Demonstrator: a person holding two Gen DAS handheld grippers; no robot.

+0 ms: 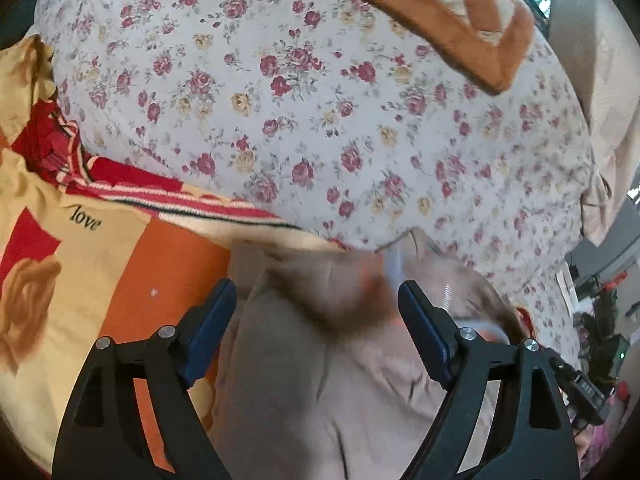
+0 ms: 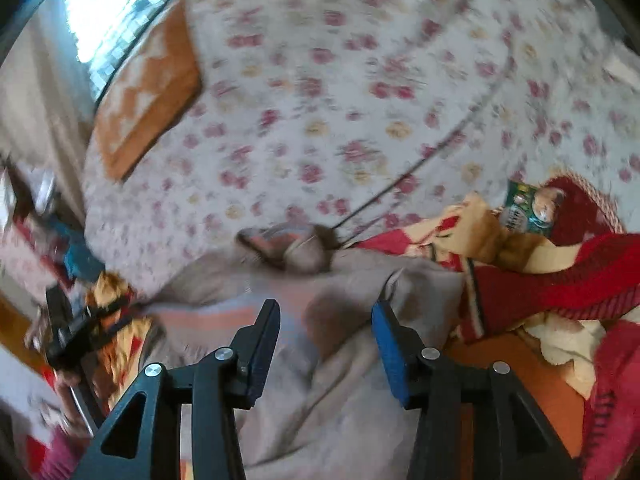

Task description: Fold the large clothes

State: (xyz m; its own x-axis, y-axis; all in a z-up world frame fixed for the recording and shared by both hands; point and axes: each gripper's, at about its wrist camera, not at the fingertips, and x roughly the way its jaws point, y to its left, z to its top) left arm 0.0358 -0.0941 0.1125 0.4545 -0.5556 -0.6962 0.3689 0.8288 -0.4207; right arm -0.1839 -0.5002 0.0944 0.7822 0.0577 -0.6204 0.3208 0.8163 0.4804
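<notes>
Below both of your grippers lies the task's thing, a taupe garment (image 1: pixel 320 380), spread on a bed over an orange and yellow blanket (image 1: pixel 120 280), with a floral quilt (image 1: pixel 320 100) beyond its far edge. Your left gripper (image 1: pixel 316 300) has its jaws spread wide, with nothing pinched; cloth lies beneath the gap, apart from the pads. Your right gripper (image 2: pixel 326 320) has its jaws parted about halfway, likewise empty, above the same garment (image 2: pixel 320 380). Its far end is bunched into a dark knot (image 2: pixel 296 248), perhaps a collar or hood; blur prevents a firmer reading. A red knitted blanket (image 2: pixel 540 288) crowds the garment's right edge.

Judged from this layout, the step in hand is releasing a fold and choosing the next hold. To do it well, lower each gripper onto a single clear edge, one near each side of the garment, and close only on taupe cloth, never the blanket below. Keep both holds level so the crease runs straight, and flatten the far bunching first.
</notes>
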